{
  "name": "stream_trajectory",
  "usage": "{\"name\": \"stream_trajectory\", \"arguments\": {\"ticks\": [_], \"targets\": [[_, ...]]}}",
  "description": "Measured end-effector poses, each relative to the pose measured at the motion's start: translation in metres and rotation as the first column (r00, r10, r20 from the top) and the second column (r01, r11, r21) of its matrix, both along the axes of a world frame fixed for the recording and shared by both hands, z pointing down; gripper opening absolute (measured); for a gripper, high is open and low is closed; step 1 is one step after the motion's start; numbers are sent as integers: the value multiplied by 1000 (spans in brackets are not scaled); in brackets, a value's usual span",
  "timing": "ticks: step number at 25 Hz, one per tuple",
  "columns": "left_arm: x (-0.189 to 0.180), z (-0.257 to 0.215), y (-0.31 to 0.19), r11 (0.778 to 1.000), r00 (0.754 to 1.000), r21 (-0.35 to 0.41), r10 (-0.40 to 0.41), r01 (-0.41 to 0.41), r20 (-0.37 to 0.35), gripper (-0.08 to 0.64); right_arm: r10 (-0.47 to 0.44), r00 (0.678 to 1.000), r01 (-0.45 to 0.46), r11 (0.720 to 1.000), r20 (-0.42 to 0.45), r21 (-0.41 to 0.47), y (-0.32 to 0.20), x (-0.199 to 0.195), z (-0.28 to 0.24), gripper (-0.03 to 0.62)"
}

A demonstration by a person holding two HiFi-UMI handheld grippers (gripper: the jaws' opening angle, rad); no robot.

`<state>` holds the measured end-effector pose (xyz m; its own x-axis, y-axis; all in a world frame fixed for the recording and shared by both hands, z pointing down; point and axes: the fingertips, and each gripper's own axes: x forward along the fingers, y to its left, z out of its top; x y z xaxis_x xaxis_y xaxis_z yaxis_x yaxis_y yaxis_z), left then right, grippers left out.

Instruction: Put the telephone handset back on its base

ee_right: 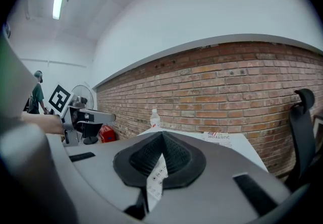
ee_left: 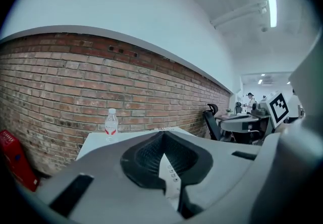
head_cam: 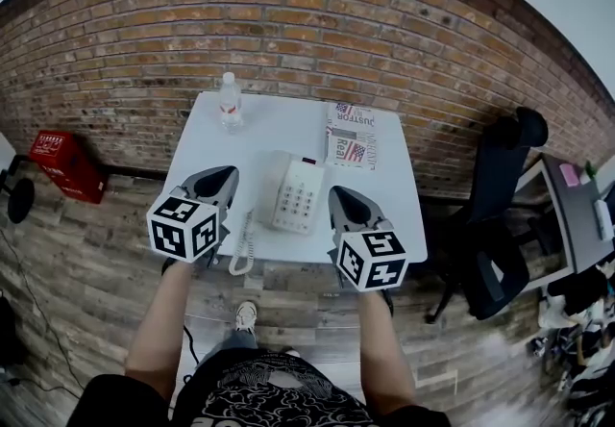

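Observation:
A white desk telephone stands near the front of the white table. Its handset lies along the left side of the base, and the coiled cord hangs over the table's front edge. My left gripper is just left of the phone, its jaws shut with nothing between them. Just to the phone's right, my right gripper is likewise shut and empty. In the left gripper view the closed tips point over the phone's keypad. The right gripper view shows closed tips and the keypad below.
A water bottle stands at the table's back left and a printed paper lies at the back right. A brick wall runs behind. On the floor sit a red box at left and a black office chair at right.

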<state>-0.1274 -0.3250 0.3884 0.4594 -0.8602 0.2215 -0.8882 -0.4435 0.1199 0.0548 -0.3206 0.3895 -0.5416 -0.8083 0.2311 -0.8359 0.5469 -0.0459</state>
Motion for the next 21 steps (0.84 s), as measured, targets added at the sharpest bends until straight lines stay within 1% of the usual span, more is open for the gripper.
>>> {"name": "stream_trajectory", "arguments": {"ticks": [6,8,13,21], "targets": [[5,-2,3,997,996,-36,62,-64,-64,6,-22,1000,22,1000,0,4,5,-1,-1,0],[5,-1,4,996,996,-44,69,-72,-60,6,-26,1000,26,1000,-3,3,6,-2,0,0],[4,2,4,997,997,-46,62,-64,-38,6,-27,1000,27,1000,-7,8,5,-3,-1,0],[4,7,3,997,998,-52,58,-60,-35,6,-26,1000,26,1000,-6,8,3,-3,-1,0]]}}
